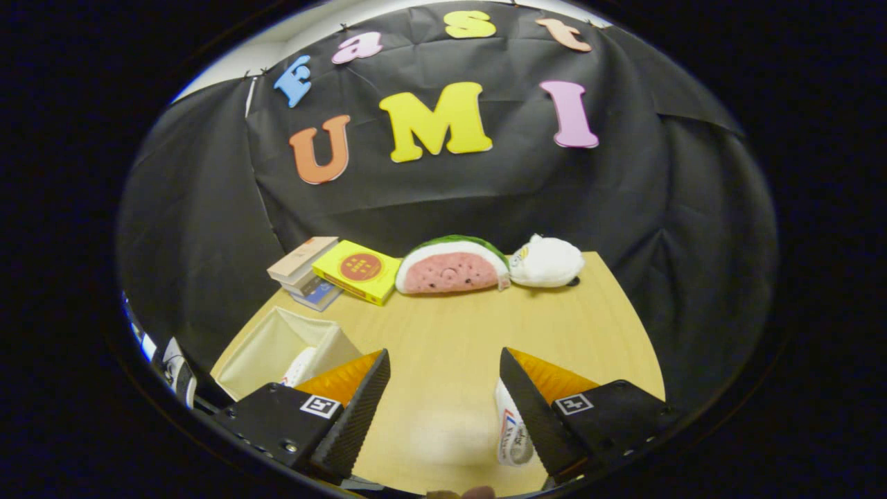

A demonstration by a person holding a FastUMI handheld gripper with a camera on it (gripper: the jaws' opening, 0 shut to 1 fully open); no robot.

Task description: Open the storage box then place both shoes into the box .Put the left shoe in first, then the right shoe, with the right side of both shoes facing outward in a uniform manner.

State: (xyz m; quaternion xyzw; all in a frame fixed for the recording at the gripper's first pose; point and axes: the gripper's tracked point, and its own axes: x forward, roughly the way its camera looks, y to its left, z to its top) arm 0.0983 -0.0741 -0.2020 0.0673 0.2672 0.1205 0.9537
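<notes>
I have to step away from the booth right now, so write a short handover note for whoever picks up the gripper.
Gripper: open, fingers spread wide over bare table, holding nothing.
Storage box: cream fabric, open at the top, just beyond the left finger. Something white lies inside it, apparently a shoe, mostly hidden behind that finger.
White shoe: on the table, just inside the right finger, partly covered by it.
Done: box is open; apparently one shoe is in.
Left: grasp the shoe on the table and place it in the box, its right side facing outward like the first. Which shoe is left or right cannot be told.
</notes>
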